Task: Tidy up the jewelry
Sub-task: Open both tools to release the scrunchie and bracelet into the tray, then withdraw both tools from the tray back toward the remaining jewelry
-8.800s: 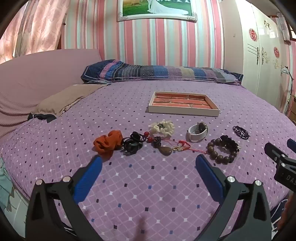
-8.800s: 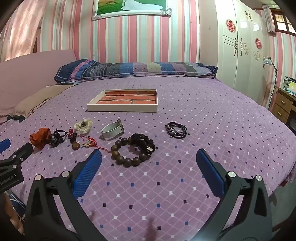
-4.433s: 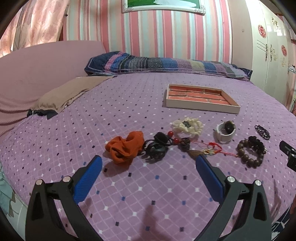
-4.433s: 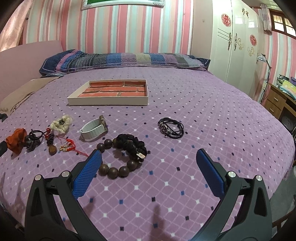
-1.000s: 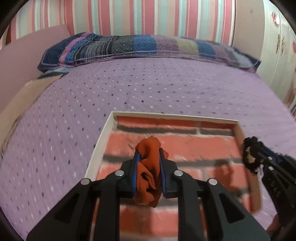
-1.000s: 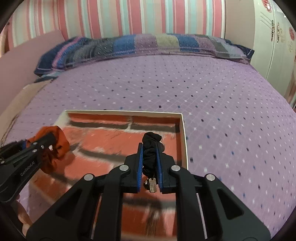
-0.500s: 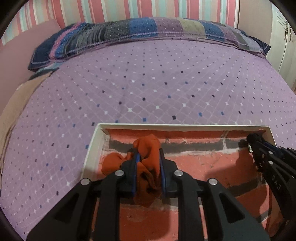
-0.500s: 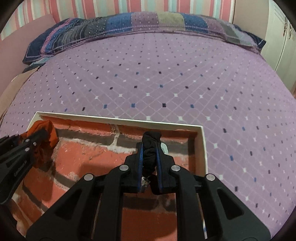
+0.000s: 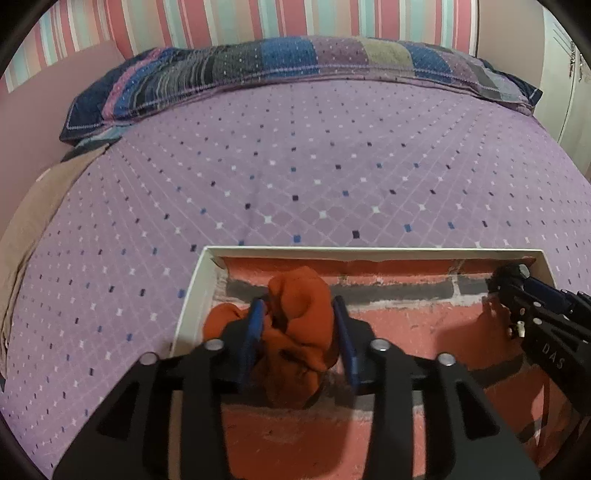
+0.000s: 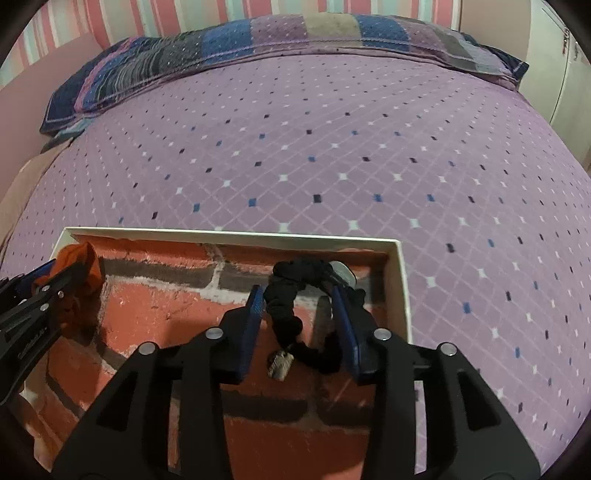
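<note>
Both tools hang over a shallow cream-walled tray (image 9: 192,295) lying on the bed, its floor printed with rough red brick and grey mortar lines.

The left gripper (image 9: 300,332) has its blue-padded jaws parted a little, and between them sits the orange scrunchie (image 9: 299,325), a soft, crumpled bundle of gathered cloth. The pads flank it closely; whether they press it or only touch its folds I cannot tell. One lobe of the fabric bulges out past the left pad, toward the tray's near wall on that side. The scrunchie sits in the tray's far left corner, low on the brick floor.

The right gripper (image 10: 298,325) also stands partly open. Between its pads lies the black scrunchie (image 10: 288,306), a rope-like ruffled loop with a small pale metal tag (image 10: 280,363) dangling at the end nearest the tool. The loop arches forward from the jaws and rests on the tray floor in the far right corner; a small whitish round piece (image 10: 341,273) shows just beyond it against the wall.

Ahead of both tools stretches the purple bedspread (image 9: 332,166), quilted in a diamond grid with small white and dark blue lozenges. At its far edge lies a long patchwork pillow (image 9: 295,62) in blues, purples and olive stripes, under a pink-and-teal striped wall (image 9: 221,18).
</note>
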